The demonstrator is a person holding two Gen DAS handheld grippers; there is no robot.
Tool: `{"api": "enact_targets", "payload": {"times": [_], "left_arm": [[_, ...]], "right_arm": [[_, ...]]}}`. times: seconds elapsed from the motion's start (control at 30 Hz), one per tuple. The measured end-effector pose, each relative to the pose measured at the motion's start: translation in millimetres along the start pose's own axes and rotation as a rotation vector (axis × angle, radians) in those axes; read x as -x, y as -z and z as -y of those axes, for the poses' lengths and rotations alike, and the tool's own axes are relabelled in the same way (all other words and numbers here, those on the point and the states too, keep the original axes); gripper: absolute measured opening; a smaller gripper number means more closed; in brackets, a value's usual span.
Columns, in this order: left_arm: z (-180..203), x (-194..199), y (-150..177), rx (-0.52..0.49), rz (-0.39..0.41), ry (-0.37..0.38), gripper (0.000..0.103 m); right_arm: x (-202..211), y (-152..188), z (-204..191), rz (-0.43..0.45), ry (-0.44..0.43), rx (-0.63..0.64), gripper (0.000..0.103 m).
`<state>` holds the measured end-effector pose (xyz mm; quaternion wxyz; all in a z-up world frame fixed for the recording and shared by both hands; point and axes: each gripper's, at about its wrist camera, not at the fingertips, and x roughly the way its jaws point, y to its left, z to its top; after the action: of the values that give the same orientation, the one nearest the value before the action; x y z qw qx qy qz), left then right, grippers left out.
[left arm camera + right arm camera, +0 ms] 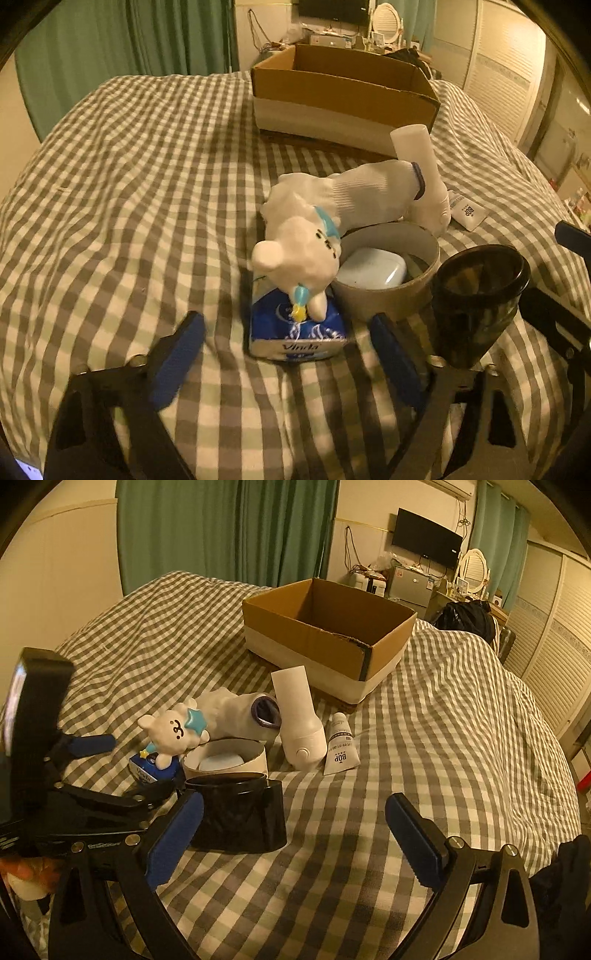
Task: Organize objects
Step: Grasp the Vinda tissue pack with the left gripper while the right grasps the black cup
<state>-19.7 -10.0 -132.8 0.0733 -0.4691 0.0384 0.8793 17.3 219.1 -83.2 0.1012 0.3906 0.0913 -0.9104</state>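
An open cardboard box [343, 92] [325, 635] stands at the back of the checked bed. In front lie a white plush toy [295, 243] [171, 733] on a blue tissue pack [295, 332] [149, 770], a white sock [369, 192] [240, 712], a white bottle [421, 166] [299, 723], a BOP tube [467, 212] [340, 746], a round container [388, 295] [229, 762] with a white case inside, and a dark cup [476, 299] [240, 812]. My left gripper [288, 365] [122, 771] is open around the tissue pack's front. My right gripper [295, 842] is open, its left finger beside the cup.
The checked bedspread [129, 184] [443, 738] covers the bed. Green curtains [221, 528], a wall TV [424, 537], a mirror and a cluttered desk stand behind. Louvered closet doors [546, 627] are at the right.
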Motion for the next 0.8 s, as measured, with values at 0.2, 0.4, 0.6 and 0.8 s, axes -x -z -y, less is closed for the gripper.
{"api": "enact_targets", "payload": {"times": [0.2, 0.4, 0.6, 0.8], "left_arm": [[7.3, -9.3, 4.2, -0.040, -0.032, -0.014, 0.056], [-0.8, 5.2, 7.5, -0.003, -0.002, 0.008, 0.053], [-5.8, 25.3, 10.5, 0.012, 0.031, 0.018, 0.052], [-11.8, 39.0, 14.3, 0.021, 0.051, 0.003, 0.052]], "right_arm": [[-0.8, 1.1, -1.5, -0.004, -0.001, 0.003, 0.099], [0.1, 0.5, -2.1, -0.003, -0.009, 0.007, 0.099], [-3.8, 0.5, -7.8, -0.015, -0.036, 0.018, 0.099], [-15.0, -0.4, -19.3, -0.041, -0.070, 0.047, 0.098]]}}
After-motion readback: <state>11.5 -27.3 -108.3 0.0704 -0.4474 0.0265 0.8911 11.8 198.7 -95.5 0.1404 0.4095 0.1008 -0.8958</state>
